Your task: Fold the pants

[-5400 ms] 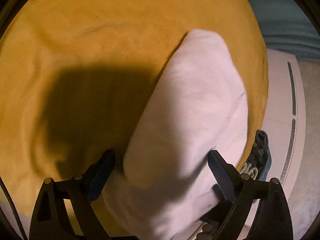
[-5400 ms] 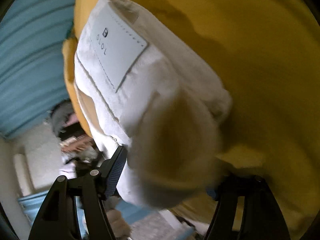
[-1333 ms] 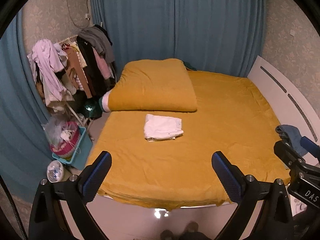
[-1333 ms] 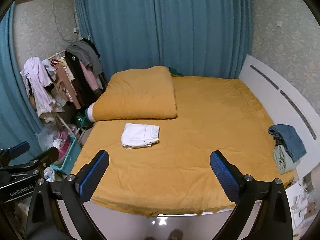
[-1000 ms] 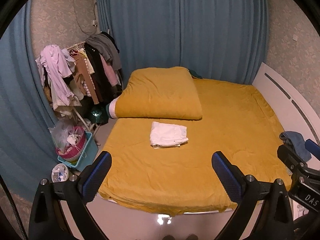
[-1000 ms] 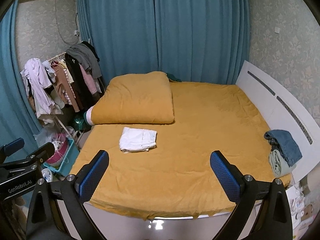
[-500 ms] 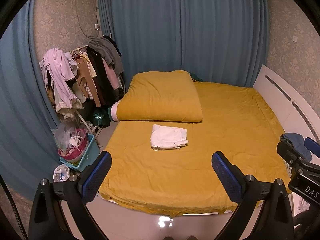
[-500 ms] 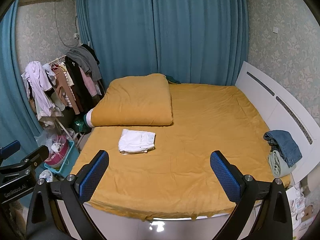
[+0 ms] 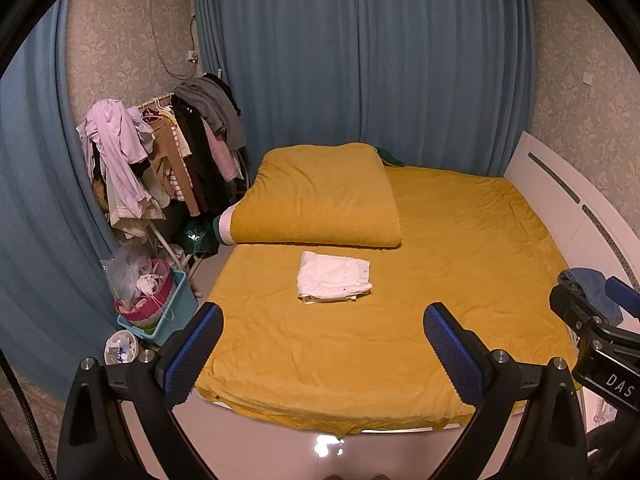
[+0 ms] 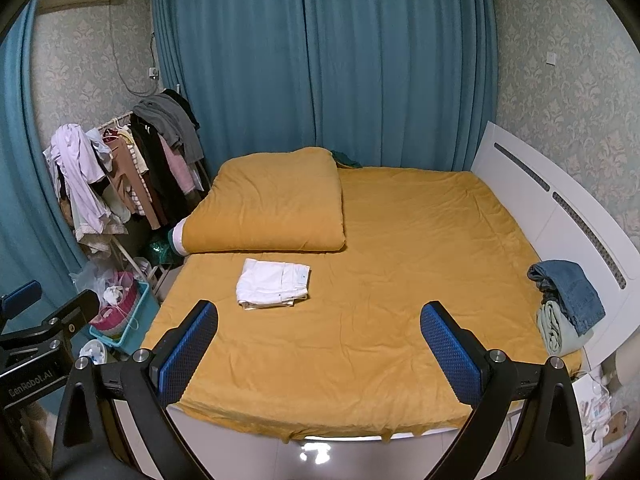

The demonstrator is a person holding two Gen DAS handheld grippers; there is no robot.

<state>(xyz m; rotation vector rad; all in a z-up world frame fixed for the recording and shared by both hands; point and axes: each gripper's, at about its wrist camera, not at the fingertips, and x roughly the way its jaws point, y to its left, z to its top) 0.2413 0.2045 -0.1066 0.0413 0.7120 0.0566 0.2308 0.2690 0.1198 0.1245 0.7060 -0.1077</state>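
left wrist view: my left gripper is spread wide and empty; folded white pants lie on the yellow bed, well beyond the fingers. my right gripper likewise gapes, empty.

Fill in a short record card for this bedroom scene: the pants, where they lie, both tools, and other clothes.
pants: white pants, folded flat
place: on yellow bed, in front of folded duvet
left hand-held gripper: open, empty, clear of the bed
right hand-held gripper: open, empty
other clothes: folded jeans stacked at bed's right edge; clothes rack beside bed
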